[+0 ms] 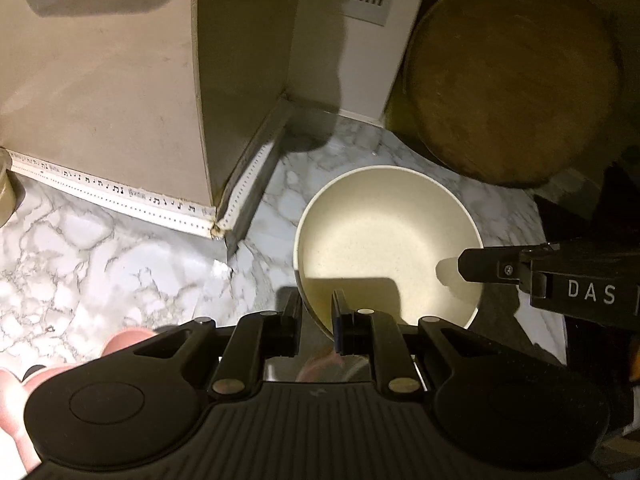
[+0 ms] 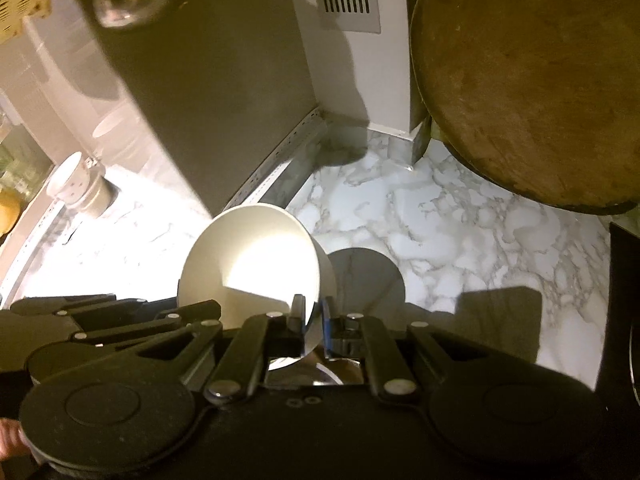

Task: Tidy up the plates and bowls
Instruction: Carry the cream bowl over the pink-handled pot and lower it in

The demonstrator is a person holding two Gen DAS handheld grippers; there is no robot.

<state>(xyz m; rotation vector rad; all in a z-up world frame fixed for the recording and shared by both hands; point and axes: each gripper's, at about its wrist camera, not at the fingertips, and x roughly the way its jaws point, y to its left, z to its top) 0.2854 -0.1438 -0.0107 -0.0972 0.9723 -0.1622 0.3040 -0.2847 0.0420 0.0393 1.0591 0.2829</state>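
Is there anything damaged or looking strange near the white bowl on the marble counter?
Yes. The white trim strip along the wall's foot looks cracked and stained at the corner, just left of the white bowl. The bowl itself is empty and looks intact; the left gripper and the right gripper each pinch its rim. Nothing is spilled on the marble counter.

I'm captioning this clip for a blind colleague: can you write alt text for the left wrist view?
The left tool is clamped on the near rim of a round cream bowl, held over a white marble-pattern counter. The right tool grips the bowl's opposite rim, and a round wooden board leans against the wall behind.
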